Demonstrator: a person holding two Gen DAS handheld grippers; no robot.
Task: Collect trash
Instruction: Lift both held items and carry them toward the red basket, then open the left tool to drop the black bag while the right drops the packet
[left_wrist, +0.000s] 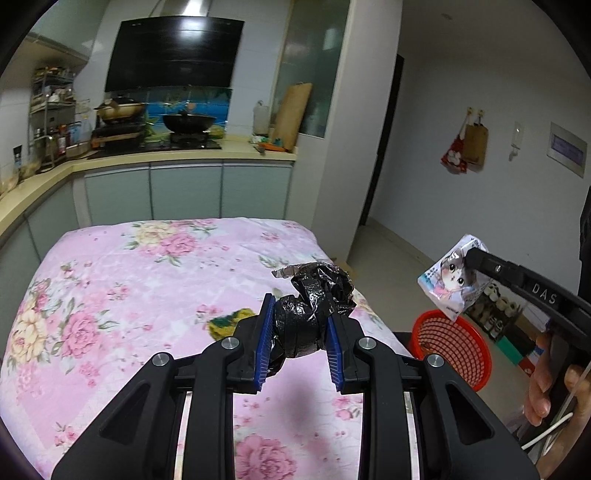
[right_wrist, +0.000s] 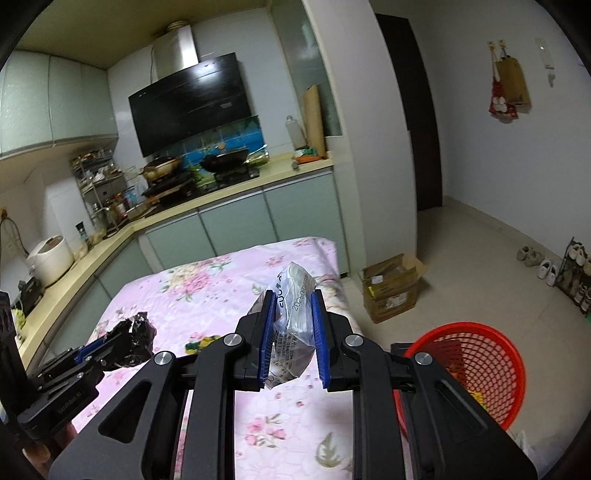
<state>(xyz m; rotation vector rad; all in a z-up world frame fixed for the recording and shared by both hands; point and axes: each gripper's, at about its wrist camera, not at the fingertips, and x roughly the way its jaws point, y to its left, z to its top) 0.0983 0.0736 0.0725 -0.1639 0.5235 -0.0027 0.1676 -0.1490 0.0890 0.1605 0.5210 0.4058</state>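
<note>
Trash, left: crumpled black plastic bag (left_wrist: 314, 314), glossy and creased, balled into a rough lump with a strip of silver foil poking out at its far-left edge.
Left gripper (left_wrist: 300, 332): matte black frame with ribbed blue pads (left_wrist: 266, 332); jaws nearly together, clamped on the black bag, which hangs in the air above the table.
Trash, right: snack packet (right_wrist: 291, 325), thin crinkled film, clear and silvery with small printed text; from the left wrist view its face shows a cartoon print.
Right gripper (right_wrist: 293, 332): same black build and blue pads, jaws close-set, pinching the packet upright above the table's right edge.
Table cover (left_wrist: 110, 280): soft quilted pink cloth with a flower print.
Basket (right_wrist: 491, 365): round red plastic mesh, on the floor right of the table, near the packet.
Sponge (left_wrist: 229, 323): yellow-green, flat on the cloth, just left of the left gripper.
</note>
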